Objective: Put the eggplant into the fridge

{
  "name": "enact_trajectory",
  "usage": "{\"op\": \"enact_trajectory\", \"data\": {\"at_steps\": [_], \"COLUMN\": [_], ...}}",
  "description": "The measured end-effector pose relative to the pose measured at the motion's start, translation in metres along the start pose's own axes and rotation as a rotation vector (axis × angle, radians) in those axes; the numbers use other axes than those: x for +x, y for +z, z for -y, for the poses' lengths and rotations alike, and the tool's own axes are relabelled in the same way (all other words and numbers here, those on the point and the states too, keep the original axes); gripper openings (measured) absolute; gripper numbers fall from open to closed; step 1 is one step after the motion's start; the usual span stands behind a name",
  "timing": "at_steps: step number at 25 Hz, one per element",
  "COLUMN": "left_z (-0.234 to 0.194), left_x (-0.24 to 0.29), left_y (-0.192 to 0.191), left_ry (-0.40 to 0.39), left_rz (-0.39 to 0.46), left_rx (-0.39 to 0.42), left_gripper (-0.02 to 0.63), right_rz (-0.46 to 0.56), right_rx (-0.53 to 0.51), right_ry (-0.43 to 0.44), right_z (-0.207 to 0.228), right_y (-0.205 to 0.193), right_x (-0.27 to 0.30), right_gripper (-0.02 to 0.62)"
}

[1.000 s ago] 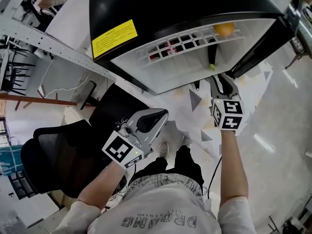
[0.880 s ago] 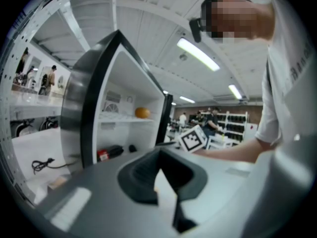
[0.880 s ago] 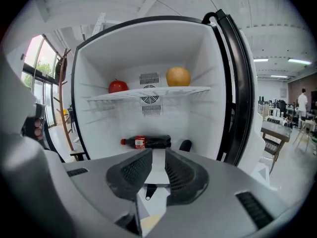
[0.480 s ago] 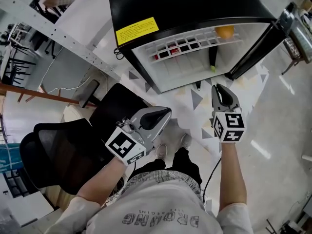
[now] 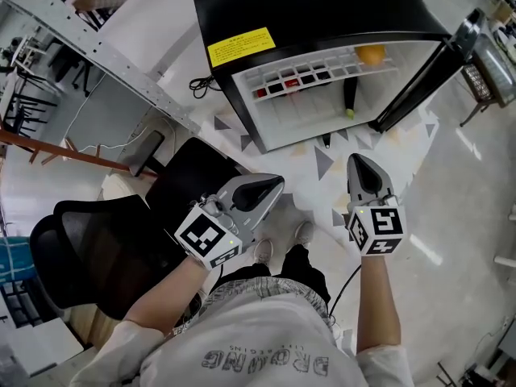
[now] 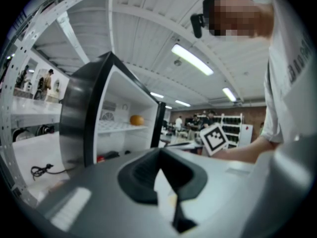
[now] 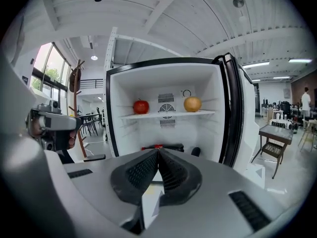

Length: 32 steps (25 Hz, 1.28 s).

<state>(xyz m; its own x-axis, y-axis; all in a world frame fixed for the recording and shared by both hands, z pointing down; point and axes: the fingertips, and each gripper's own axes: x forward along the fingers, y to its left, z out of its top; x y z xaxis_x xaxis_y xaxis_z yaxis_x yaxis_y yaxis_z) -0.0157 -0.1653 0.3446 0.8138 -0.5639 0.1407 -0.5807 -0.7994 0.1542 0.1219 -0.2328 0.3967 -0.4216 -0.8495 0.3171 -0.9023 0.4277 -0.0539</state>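
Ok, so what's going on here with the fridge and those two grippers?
A person stands before the open fridge holding a gripper in each hand. The eggplant already lies inside, below the shelf with an apple and an orange. The left gripper and right gripper are both shut and empty, clear of the fridge.

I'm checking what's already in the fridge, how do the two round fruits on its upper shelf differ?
Colour: the red fruit is deep red, the orange fruit golden orange. Place: the red fruit sits left of the rear vent, the orange fruit right of it, nearer the open door. Both are round, look similar in size and rest apart on the same white shelf.
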Motion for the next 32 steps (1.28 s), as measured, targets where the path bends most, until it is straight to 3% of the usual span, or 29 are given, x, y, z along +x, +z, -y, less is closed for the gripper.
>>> {"op": "enact_trajectory", "data": {"at_steps": [32], "left_z": [-0.011], "left_x": [-0.017], "left_y": [0.001], "left_ry": [-0.018], "left_rz": [0.014], "left_rx": [-0.004], "left_gripper": [0.008], "right_rz": [-0.026], "right_rx": [0.032], "right_ry": [0.015], "right_z": [-0.028], "right_y": [-0.007], "right_x": [-0.038], "right_gripper": [0.003]}}
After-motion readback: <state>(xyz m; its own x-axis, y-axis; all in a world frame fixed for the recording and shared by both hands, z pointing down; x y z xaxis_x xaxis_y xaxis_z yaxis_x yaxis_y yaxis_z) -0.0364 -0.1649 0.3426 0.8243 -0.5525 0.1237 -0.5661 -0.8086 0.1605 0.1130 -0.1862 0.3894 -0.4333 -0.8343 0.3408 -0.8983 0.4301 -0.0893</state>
